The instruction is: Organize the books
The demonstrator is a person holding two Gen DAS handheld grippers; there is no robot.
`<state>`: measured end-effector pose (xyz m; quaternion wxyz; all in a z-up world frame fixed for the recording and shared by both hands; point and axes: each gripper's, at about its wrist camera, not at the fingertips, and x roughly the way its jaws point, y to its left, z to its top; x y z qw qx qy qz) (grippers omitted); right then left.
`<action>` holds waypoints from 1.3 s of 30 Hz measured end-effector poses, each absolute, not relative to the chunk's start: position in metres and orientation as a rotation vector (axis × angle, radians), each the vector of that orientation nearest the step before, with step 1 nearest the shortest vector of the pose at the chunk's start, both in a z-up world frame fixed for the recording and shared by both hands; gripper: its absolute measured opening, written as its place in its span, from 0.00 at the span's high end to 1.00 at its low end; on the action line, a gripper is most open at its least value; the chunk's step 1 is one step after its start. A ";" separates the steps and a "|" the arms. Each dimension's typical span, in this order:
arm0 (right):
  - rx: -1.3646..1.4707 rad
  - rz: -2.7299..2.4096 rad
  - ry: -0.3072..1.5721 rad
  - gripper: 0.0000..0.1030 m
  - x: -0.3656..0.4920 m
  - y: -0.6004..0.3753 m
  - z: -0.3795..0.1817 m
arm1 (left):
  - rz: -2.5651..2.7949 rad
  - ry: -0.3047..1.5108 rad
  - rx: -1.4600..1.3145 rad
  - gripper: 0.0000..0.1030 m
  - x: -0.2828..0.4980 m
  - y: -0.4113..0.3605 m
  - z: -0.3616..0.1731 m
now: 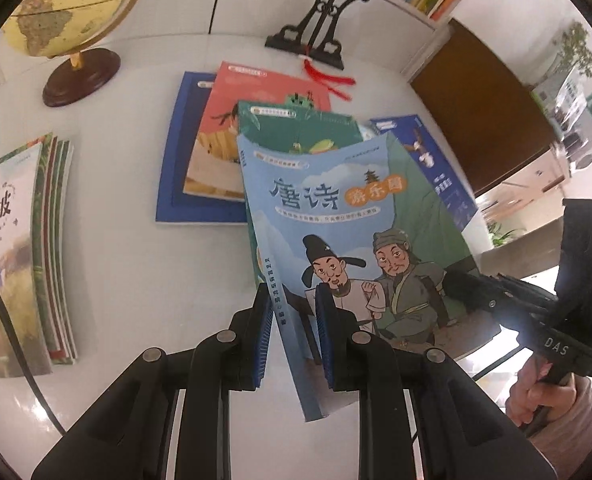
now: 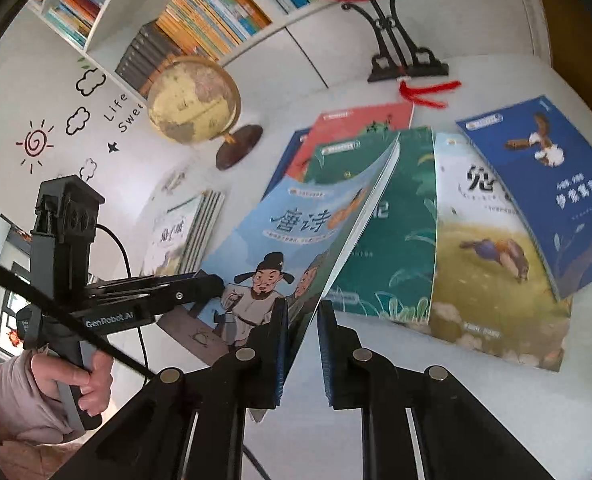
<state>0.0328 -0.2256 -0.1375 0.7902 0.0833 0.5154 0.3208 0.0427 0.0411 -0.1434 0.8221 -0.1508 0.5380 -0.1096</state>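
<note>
Both grippers clamped on the same light-blue book (image 1: 336, 216): left gripper (image 1: 293, 336) pinches it at the spine edge, near corner, and right gripper (image 2: 302, 344) pinches the opposite page edge, near corner. Book is lifted off the white table (image 1: 135, 256) and tilted, cover with the two cartoon figures facing up, far end hanging over the loose pile. From the left wrist view the right gripper shows at the right edge, a hand (image 1: 544, 396) on its handle; from the right wrist view the left gripper body shows at the left with a hand (image 2: 75, 380) and pink sleeve (image 2: 11, 400) gripping it. Under and beyond the held book: green book (image 2: 396, 240), red book (image 1: 231, 128) lying on a dark-blue book (image 1: 171, 184), then to the right a rabbit-cover book (image 2: 492, 264) with a blue bird-cover book (image 2: 544, 192) overlapping its far right side. Separate neat stack of books (image 1: 35, 248) sits at the left of the table, well apart from the pile. Globe (image 1: 67, 8) at far left, black fan stand (image 1: 316, 36) with red tassel (image 1: 332, 80) at far centre, bookshelf (image 2: 199, 12) behind against the wall.
</note>
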 end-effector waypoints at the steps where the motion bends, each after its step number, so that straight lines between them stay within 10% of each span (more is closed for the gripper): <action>1: 0.179 0.693 1.105 0.86 0.033 -0.224 -0.135 | -0.237 1.138 -0.317 0.83 0.043 0.043 -0.141; 39: 0.027 0.927 0.938 0.84 0.033 -0.032 -0.053 | -0.037 0.872 -0.374 0.83 -0.011 0.218 -0.060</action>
